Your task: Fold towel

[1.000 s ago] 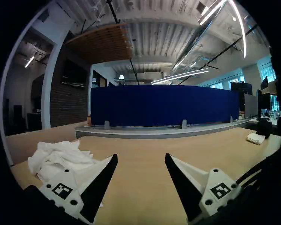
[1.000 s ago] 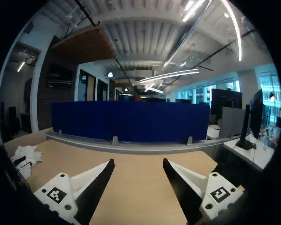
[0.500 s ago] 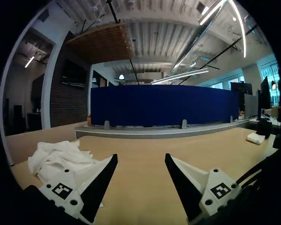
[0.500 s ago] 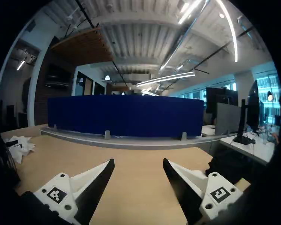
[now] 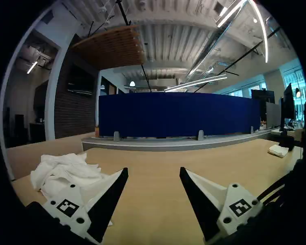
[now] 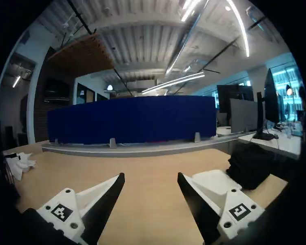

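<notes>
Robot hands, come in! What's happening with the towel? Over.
Open and empty: left gripper, right gripper. Crumpled white towel on wooden table, beside left gripper, untouched. Nothing blocking it.

One crumpled towel (image 5: 65, 171), one folded towel (image 5: 278, 150)

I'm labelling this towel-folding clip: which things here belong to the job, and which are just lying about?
Job: crumpled white cloth towel; open left claw; open right claw.
Lying about: small folded white cloth; black lumpy bundle; blue fabric partition.
</notes>
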